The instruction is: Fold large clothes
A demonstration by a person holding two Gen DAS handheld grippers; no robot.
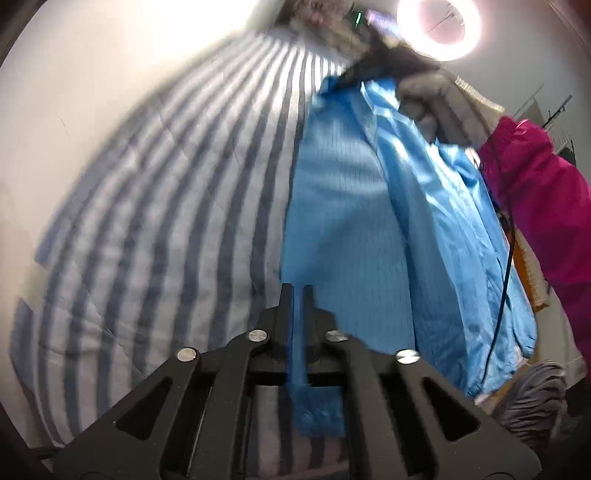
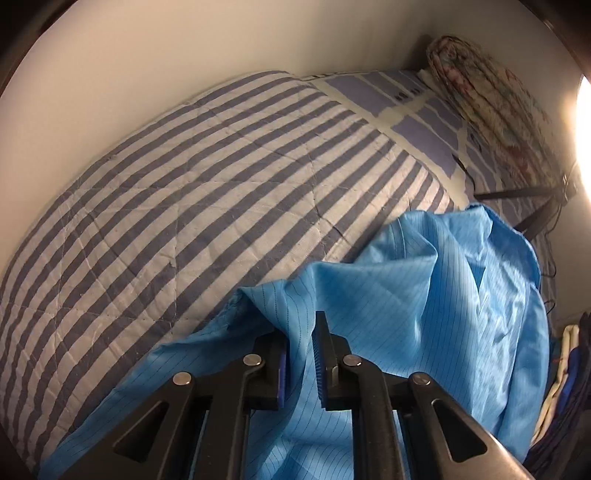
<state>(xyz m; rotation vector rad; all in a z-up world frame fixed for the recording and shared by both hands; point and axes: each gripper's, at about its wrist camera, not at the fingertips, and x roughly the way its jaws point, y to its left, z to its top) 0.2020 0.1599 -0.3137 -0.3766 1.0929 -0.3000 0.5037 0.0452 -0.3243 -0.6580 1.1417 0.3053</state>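
A large light-blue garment (image 1: 351, 206) hangs in the air above a bed with a blue-and-white striped quilt (image 1: 155, 206). My left gripper (image 1: 296, 291) is shut on one edge of the garment. In the left wrist view my right gripper (image 1: 351, 75), held by a gloved hand, pinches the garment's far end up high. In the right wrist view my right gripper (image 2: 300, 325) is shut on a fold of the garment (image 2: 424, 295), which drapes down over the striped quilt (image 2: 207, 184).
A rolled floral blanket (image 2: 487, 99) lies at the head of the bed by a lilac-patterned sheet (image 2: 421, 122). A bright ring lamp (image 1: 439, 26) shines overhead. A pink sleeve (image 1: 543, 199) and a black cable (image 1: 506, 266) are at right. Stacked clothes (image 2: 565, 373) sit at the far right.
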